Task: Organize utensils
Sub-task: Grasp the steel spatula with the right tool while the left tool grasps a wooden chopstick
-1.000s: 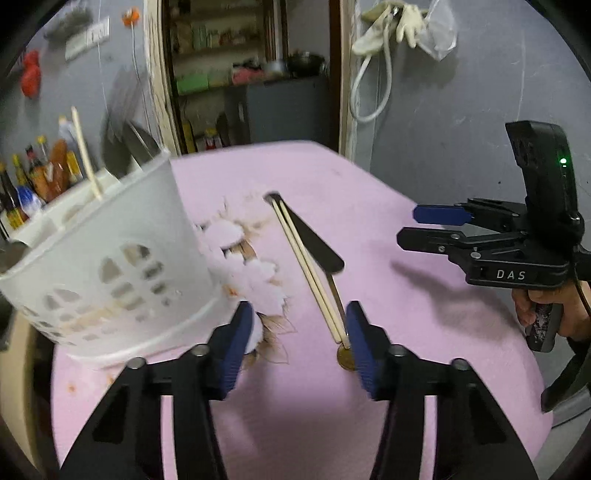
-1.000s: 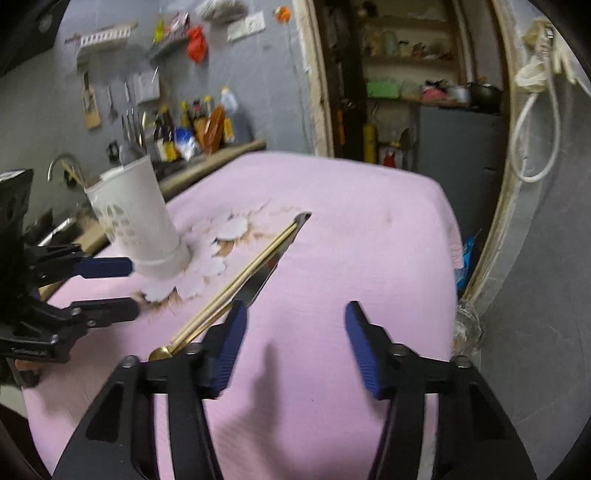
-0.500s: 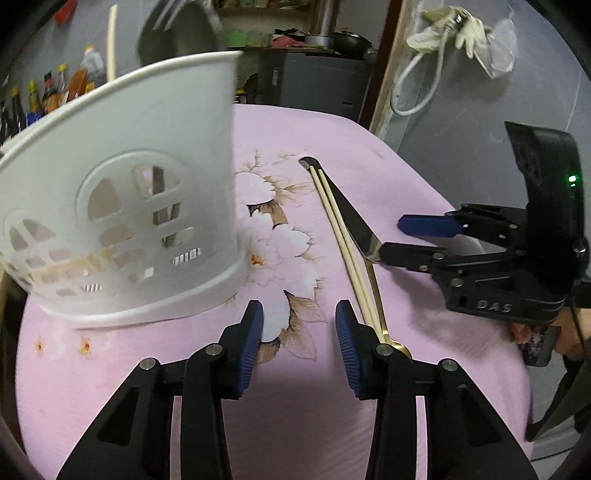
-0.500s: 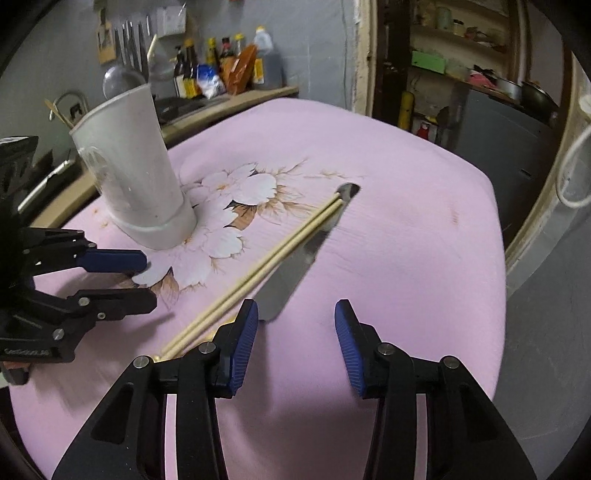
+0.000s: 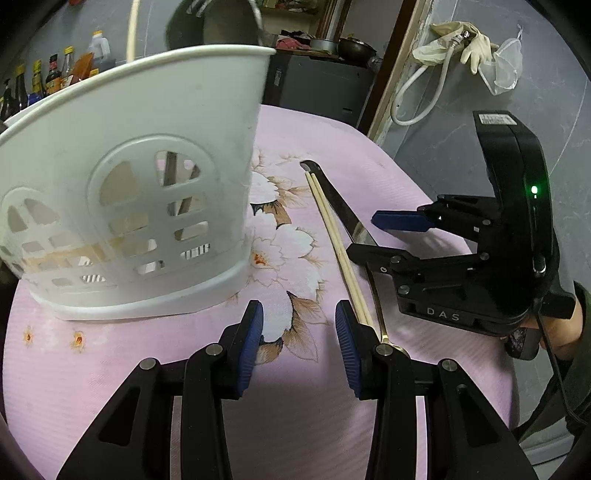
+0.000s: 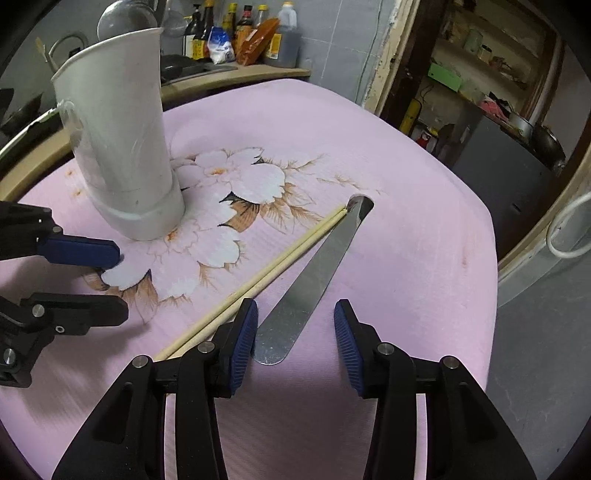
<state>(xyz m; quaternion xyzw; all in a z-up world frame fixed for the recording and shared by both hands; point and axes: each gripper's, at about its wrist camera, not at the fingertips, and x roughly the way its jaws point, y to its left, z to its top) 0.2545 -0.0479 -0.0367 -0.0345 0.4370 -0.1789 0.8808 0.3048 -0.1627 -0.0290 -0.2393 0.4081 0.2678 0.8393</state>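
Observation:
A white slotted utensil holder (image 5: 140, 206) stands on the pink floral table, with utensils inside; it also shows in the right wrist view (image 6: 122, 147). A pair of wooden chopsticks (image 5: 338, 247) lies beside a metal knife (image 6: 314, 280), with a gold spoon (image 5: 384, 332) partly hidden. My left gripper (image 5: 299, 339) is open and empty, low over the table next to the chopsticks' near ends. My right gripper (image 6: 293, 332) is open, its jaws on either side of the knife's blade end, just above the cloth. The right gripper also shows in the left wrist view (image 5: 384, 236).
The pink tablecloth (image 6: 406, 221) covers a rounded table whose edge falls off at the right. A counter with sauce bottles (image 6: 240, 33) stands behind the holder. A dark cabinet (image 6: 509, 162) and doorway are beyond the far edge.
Both grippers have come lower and closer to the table. The right gripper has moved over the knife's blade end. The left gripper's jaws have narrowed from a second ago.

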